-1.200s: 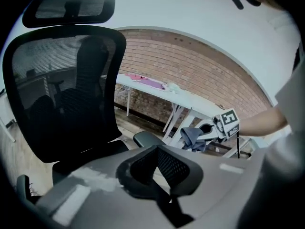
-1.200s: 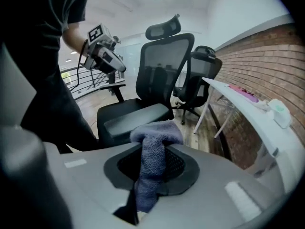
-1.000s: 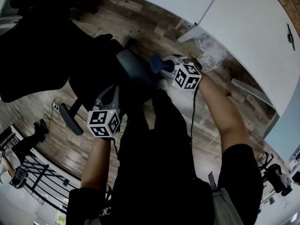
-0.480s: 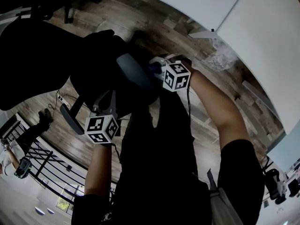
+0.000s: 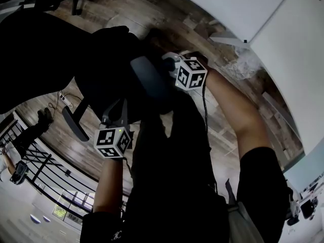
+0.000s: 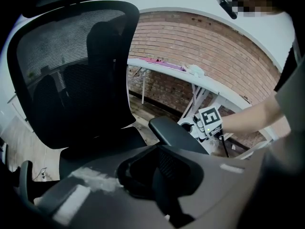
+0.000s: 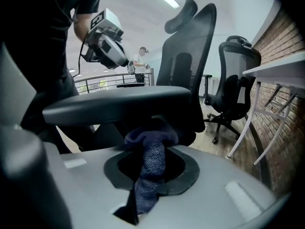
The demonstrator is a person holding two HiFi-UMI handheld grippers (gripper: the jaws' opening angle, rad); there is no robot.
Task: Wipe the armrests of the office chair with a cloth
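Right gripper, fingers clamped on a dark blue knitted cloth, presses it against the black padded armrest; left gripper fingers closed, empty.

Readable text: none anywhere.
Left cube: black-and-white square marker patterns only, no letters or digits.
Right cube: same kind of marker patterns, no wording.
Shirt hem: small pale print, too dim and cut off to read.
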